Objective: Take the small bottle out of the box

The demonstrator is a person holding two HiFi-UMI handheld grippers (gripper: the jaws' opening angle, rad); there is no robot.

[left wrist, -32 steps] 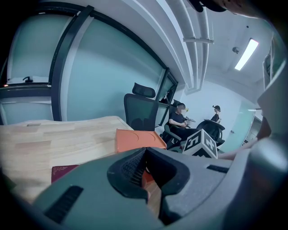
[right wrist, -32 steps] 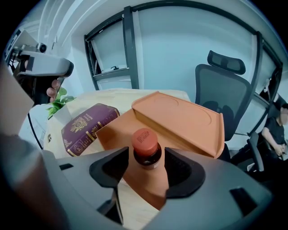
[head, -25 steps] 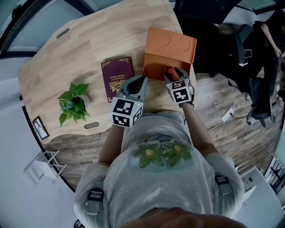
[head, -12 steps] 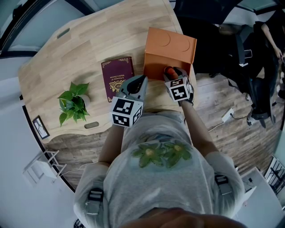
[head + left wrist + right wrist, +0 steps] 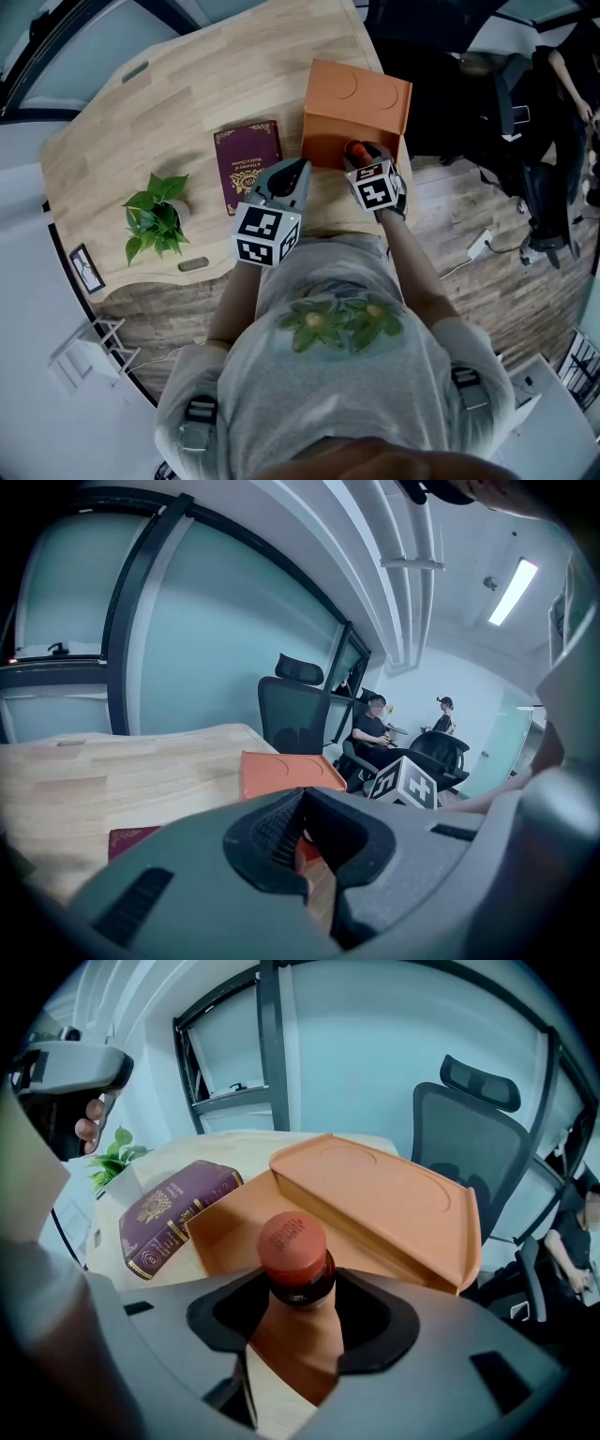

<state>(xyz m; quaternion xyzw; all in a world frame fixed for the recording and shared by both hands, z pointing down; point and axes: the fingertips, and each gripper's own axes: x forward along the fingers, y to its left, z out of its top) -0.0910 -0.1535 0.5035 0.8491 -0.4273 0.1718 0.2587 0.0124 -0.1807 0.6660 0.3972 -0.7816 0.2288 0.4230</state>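
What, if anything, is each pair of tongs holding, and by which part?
The right tongs grip the bottle by its neck, just below the red cap. The left tongs are shut on nothing.

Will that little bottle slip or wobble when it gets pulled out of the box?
The bottle looks hard, so it probably won't squish. The right tongs pinch its neck just under the wider red cap, so it likely can't slip downward. Held only at the top, it might swing a little.
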